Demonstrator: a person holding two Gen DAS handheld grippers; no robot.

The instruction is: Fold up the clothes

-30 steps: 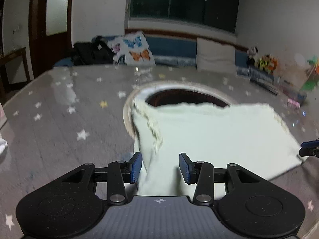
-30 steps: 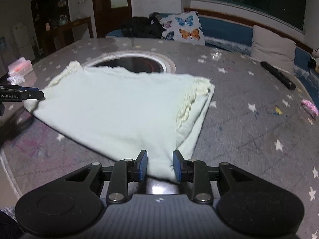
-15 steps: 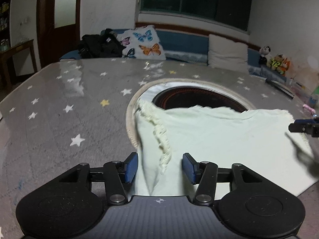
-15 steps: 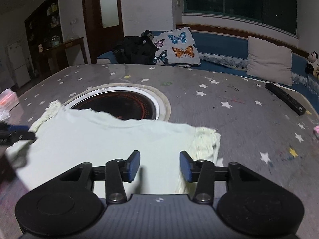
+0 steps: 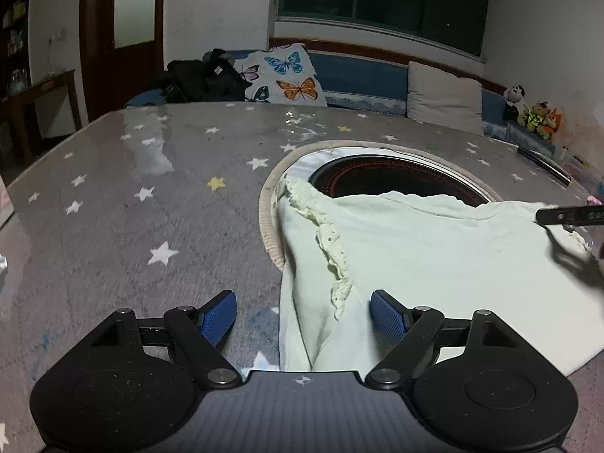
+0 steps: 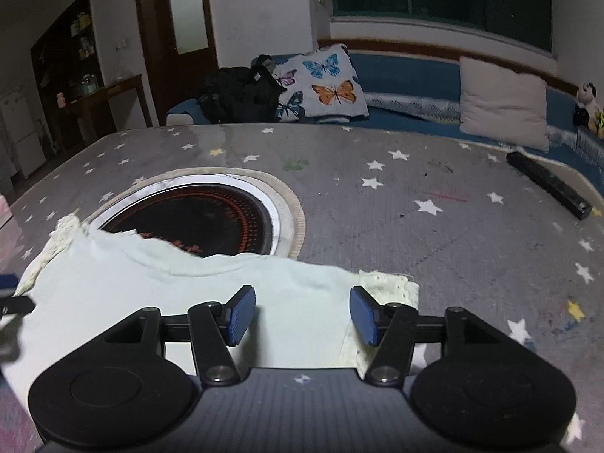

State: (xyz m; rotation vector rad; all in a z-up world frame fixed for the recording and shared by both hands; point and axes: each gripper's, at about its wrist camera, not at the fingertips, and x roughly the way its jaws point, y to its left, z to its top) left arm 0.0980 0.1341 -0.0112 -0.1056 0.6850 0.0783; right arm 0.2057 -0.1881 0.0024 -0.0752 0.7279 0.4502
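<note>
Left wrist view: left gripper (image 5: 304, 311) fingers spread wide, gripping nothing, above the lace-trimmed edge of the pale green top (image 5: 434, 264); right gripper (image 6: 302, 315) likewise empty over it. One fold looks made; more remain, tabletop (image 6: 415, 204) burner (image 6: 196, 222) beyond

The garment (image 5: 426, 260) lies flat on the worktop (image 5: 151, 226), its far edge overlapping the near rim of the round burner (image 5: 381, 177) set into the worktop's middle. The left tongs (image 5: 304, 311) sit over the garment's left side, where a frilled sleeve (image 5: 332, 260) is folded inward; the right tongs (image 6: 302, 311) sit over its right side, the other frilled sleeve (image 6: 392, 283) just beside the right finger. Each tongs' tip shows at the far edge of the other's view. A bar-shaped object (image 6: 547, 185) lies far right on the worktop. Behind the worktop runs a bench with a butterfly cushion (image 6: 324, 87), a bag (image 6: 241, 94) to its left and a plain cushion (image 6: 502, 105) to its right.
</note>
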